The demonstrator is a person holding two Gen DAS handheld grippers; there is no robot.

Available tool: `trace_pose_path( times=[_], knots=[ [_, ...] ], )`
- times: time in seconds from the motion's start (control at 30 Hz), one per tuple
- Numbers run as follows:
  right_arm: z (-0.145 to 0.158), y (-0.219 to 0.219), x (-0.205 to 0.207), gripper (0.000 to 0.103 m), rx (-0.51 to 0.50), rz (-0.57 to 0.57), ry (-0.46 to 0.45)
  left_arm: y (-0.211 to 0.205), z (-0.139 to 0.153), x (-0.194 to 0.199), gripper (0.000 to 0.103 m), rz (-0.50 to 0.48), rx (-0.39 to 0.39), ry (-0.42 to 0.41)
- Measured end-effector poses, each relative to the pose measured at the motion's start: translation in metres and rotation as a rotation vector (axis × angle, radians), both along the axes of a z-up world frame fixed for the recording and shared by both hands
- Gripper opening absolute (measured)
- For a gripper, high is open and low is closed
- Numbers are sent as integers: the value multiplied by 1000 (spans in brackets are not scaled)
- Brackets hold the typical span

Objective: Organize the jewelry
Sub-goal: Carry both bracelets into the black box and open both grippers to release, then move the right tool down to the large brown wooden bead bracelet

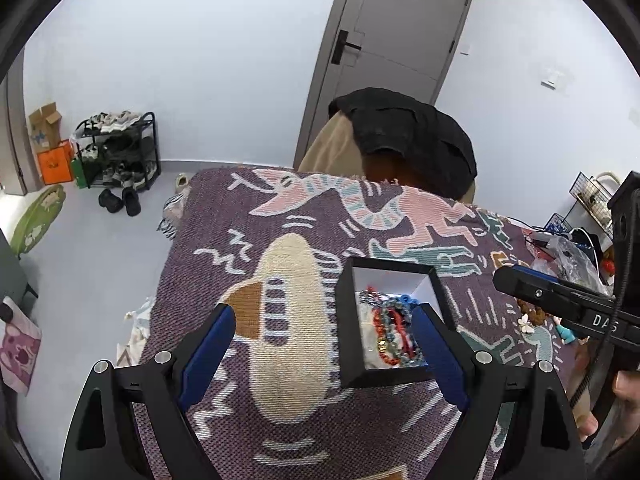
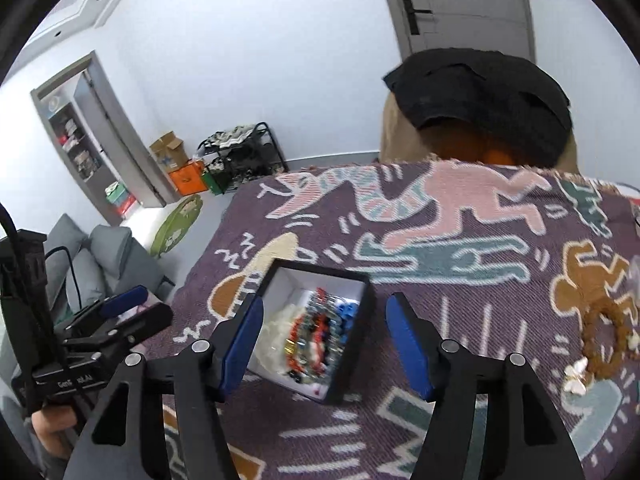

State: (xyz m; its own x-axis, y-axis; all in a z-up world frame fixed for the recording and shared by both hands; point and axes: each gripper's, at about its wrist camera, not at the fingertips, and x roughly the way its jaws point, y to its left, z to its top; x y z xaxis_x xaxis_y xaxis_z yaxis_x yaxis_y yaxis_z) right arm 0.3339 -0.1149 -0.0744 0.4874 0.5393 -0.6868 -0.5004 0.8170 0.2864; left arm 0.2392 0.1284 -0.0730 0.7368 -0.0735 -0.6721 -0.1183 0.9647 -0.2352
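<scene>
Bracelets (image 2: 316,330) in box (image 2: 362,312) — box on blanket (image 2: 460,280).

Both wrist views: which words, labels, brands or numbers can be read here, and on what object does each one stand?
"DAS": white letters on the black body of the right claw, seen from the left wrist view; more may be cut off.
"Gen..." then unclear letters: white print on the body of the left claw; not fully readable.
Print on the cardboard boxes and the orange box: too small to read.
</scene>
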Motion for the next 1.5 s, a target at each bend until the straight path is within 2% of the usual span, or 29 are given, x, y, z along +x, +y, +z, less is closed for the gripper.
trace_pose_path(
  times=[0.4,0.63,1.0,1.27,1.5],
  knots=[
    [-2,-71,-3,65,47,-116,32,-47,11,9,90,-74,12,-20],
    [-3,-123,-1,65,33,-215,29,-80,17,16,90,-124,34,-26],
    [-33,-206,14,63,35,-403,90,-132,13,34,90,-195,88,-25],
    [-56,-236,26,42,11,-477,134,-163,9,50,90,-245,109,-21],
    [-77,-239,47,37,-62,-509,149,-178,2,62,88,-260,116,-5]
  ],
)
